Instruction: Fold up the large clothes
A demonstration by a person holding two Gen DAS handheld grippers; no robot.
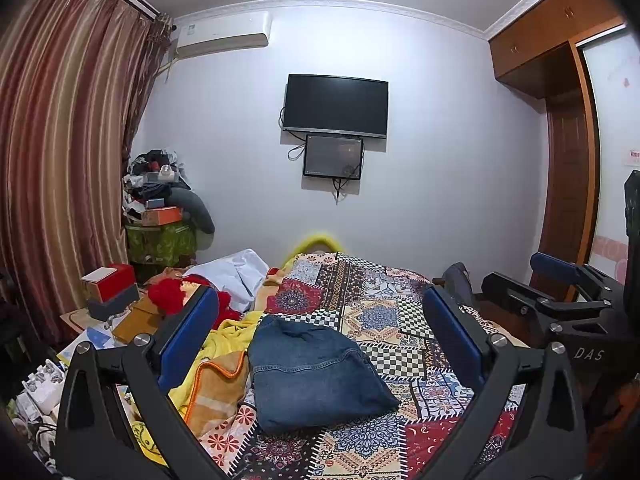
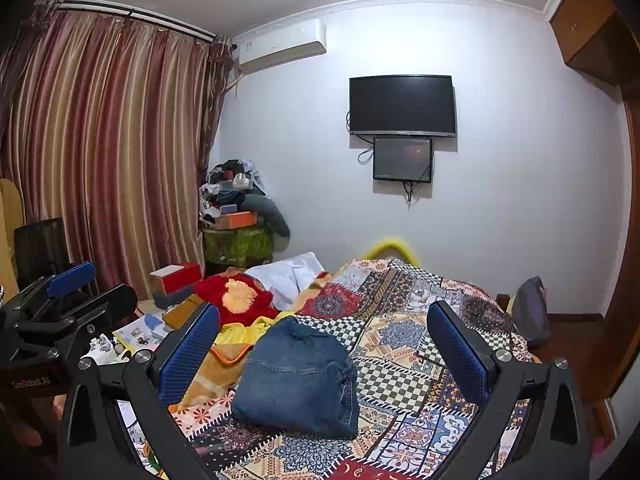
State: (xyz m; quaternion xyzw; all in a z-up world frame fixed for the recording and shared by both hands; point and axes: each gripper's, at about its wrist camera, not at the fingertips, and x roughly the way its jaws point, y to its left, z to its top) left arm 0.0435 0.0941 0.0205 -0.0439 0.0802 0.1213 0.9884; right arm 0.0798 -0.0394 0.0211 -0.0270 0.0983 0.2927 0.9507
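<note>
Two grippers hung over the bed when I checked both wrist views, and neither held anything. My left gripper [image 1: 320, 328] had its blue pads spread wide, with the folded jeans [image 1: 316, 376] lying on the patchwork bedspread [image 1: 384, 316] between and beyond the fingers, apart from both pads. My right gripper [image 2: 324, 340] stood spread just as wide, framing the same denim bundle without touching it. Each gripper showed at the edge of the other's view, side by side and apart.

Clutter crowded the left side of the jeans. A yellow blanket with an orange edge [image 1: 216, 376] lay bunched right against the denim, and behind it sat a red garment [image 2: 236, 296] and a white cloth [image 1: 240, 276]. Further left I saw a bedside surface loaded with a red and white box [image 1: 110, 280], papers and small items that I could not make out in the distortion. A heap of clothes and boxes [image 1: 160, 192] stood in the corner by the striped curtain [image 1: 68, 152].

On the far wall hung a dark television [image 1: 336, 106] with a smaller screen [image 1: 333, 157] beneath it, and an air conditioner [image 1: 224, 34] was mounted near the ceiling. A wooden wardrobe [image 1: 560, 120] filled the right side, and a dark bag [image 2: 530, 308] rested beyond the bed's right edge.
</note>
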